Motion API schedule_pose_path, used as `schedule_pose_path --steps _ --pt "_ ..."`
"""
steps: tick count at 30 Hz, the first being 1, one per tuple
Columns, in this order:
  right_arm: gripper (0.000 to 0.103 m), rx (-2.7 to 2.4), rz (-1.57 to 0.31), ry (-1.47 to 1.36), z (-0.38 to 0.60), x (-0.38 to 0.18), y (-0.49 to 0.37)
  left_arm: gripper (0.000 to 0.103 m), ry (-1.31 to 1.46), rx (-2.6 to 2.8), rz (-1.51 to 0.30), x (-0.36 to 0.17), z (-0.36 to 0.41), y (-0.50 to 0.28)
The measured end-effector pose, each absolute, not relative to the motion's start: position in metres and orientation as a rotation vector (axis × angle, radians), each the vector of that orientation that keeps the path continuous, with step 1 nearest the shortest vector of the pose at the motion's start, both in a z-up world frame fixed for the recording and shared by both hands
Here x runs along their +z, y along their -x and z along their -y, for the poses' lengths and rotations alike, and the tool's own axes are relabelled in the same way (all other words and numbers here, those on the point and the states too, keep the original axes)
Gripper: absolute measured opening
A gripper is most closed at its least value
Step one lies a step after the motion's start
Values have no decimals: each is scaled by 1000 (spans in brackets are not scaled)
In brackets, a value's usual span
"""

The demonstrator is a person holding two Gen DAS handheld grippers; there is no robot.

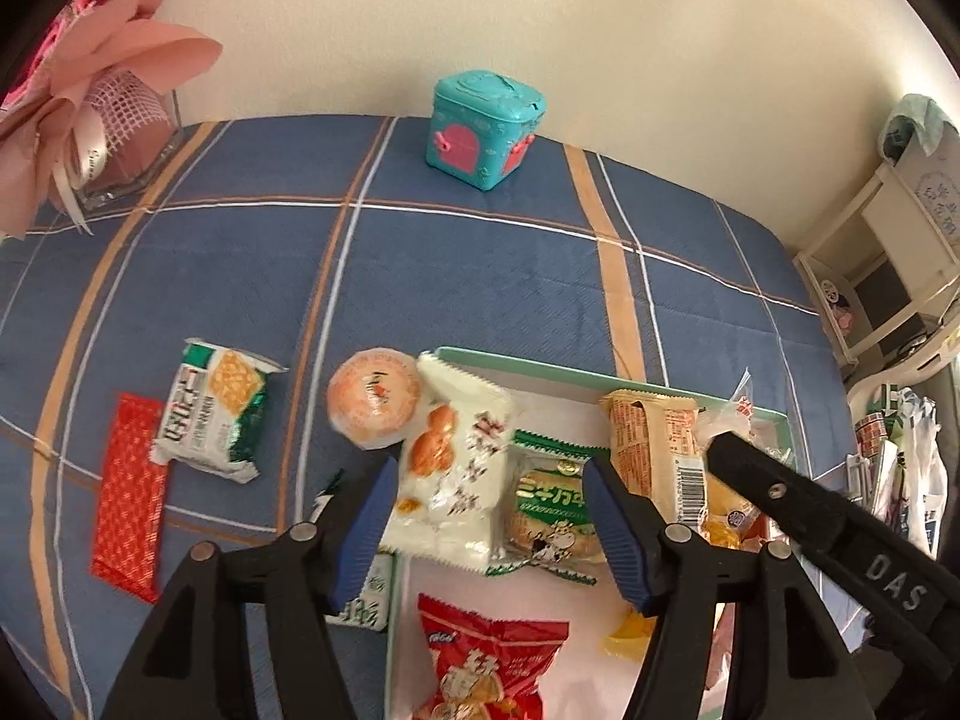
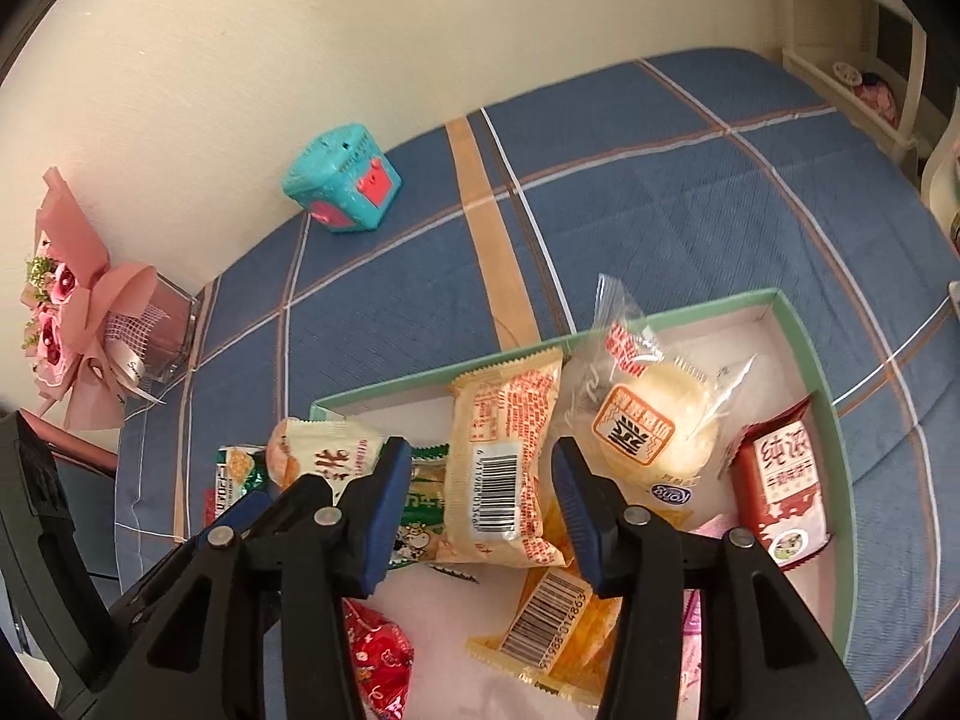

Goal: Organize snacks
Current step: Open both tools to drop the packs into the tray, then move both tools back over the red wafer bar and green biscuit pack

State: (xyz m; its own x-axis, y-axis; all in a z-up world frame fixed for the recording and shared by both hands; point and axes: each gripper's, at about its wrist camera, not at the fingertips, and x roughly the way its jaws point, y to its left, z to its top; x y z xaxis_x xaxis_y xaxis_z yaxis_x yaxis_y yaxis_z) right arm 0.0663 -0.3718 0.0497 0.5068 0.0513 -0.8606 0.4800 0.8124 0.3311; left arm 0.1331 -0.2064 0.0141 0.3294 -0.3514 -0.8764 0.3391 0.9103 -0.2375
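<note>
Surface: blue plaid cloth (image 1: 480,276) against a cream wall; teal toy box (image 1: 487,131) at the far edge, pink bouquet (image 2: 72,324) far left.
Writing: "DAS" on the right gripper's arm; barcode on the orange-print packet (image 2: 504,468).
Tray (image 2: 822,360): green-rimmed, holds the orange-print packet, round pastry (image 2: 654,426), red carton (image 2: 780,492), red bag (image 1: 486,660).
Outside tray: cracker packet (image 1: 210,414) and red wrapper (image 1: 129,492), left.
Left gripper (image 1: 489,516): half open over white packet (image 1: 450,468), empty.
Right gripper (image 2: 480,510): partly open around the orange-print packet, pads off it.

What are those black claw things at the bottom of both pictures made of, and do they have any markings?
Each hand-held gripper is a black plastic frame of angled struts joined by round silver rivets. The left hand-held gripper and right hand-held gripper both end in two fingers faced with ribbed blue pads. In the left view, the right one's black arm carries the white letters "DAS". No hands, sleeves or cables show.
</note>
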Motion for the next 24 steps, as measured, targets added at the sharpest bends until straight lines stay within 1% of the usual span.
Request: schedule_pose_path --steps 8,16,20,22,24 --pt "50 -297 -1002 -544 367 69 -56 68 5 -360 -1122 22 182 -131" --pt "50 -319 -1064 -497 356 58 -51 68 1 -281 -1128 19 157 -130" --pt "56 -330 -1094 -467 351 52 -52 68 12 -258 -1146 15 148 -132" --pt "57 -331 -1114 -456 349 48 -53 71 6 -248 -1155 11 146 -134" --pt "64 -332 -1130 -445 348 44 -55 79 -3 -227 -1163 7 144 -134"
